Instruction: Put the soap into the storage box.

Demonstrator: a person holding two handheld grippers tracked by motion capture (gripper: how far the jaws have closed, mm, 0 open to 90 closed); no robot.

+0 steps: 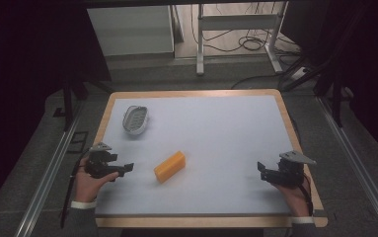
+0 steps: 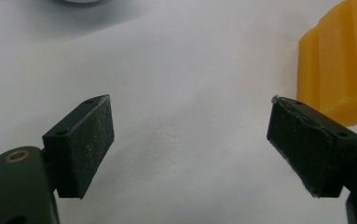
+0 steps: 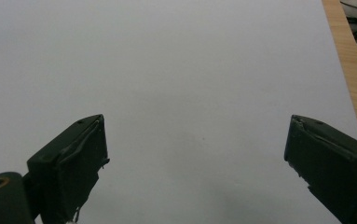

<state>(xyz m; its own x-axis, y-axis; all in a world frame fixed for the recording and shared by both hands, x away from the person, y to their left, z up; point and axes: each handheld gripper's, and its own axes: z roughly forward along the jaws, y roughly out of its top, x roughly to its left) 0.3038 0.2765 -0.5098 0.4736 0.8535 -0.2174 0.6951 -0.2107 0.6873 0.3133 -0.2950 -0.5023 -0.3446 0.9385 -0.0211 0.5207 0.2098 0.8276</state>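
From the high view, a white worktop with a light wooden edge (image 1: 105,113) carries a yellow ridged block that looks like a bar of soap (image 1: 170,166), lying a bit left of the middle. A small grey oval dish with holes in its floor (image 1: 136,119) sits near the far left corner, well apart from the block. The left tool (image 1: 122,168), black and held in a hand (image 1: 89,183) with a white cuff, is low over the worktop, and its tips point at the block from close by but do not touch it. The right tool (image 1: 261,169) is far over by the right edge, held in the other hand (image 1: 291,193), well apart from the block. In the left gripper view, the left tool's two black pads (image 2: 88,140) stand wide apart with bare white worktop between them, and the yellow block (image 2: 339,60) sits just past the pad on that picture's right. In the right gripper view, the right tool's pads (image 3: 76,161) also stand wide apart over bare white worktop, and the wooden edge (image 3: 348,70) runs along that picture's right side.
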